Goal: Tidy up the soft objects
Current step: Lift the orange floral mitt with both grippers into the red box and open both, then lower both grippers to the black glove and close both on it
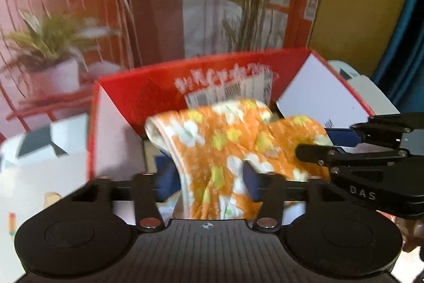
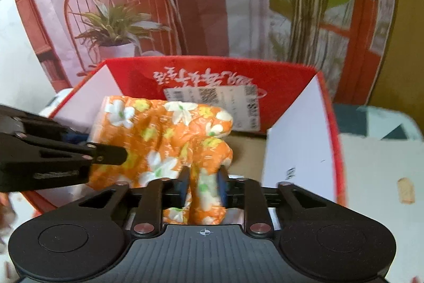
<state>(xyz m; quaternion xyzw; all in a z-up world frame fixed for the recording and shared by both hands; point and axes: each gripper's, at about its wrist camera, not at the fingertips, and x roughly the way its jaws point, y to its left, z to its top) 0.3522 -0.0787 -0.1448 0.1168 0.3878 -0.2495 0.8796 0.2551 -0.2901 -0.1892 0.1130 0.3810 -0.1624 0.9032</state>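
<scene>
Dropping the flowery cloth (image 1: 228, 147) into the red box (image 1: 148, 92): left tool (image 1: 209, 177) released, right tool (image 2: 202, 184) loosely around it; nearly done.

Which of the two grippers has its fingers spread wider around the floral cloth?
The left gripper: its fingers stand well apart around the orange floral cloth, while the right gripper sits narrow on it.

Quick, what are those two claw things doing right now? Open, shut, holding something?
Left gripper: open, orange flowered cloth loose between its fingers, over the red box.
Right gripper: narrow gap, same cloth between its fingers; whether it is clamped cannot be told.
</scene>
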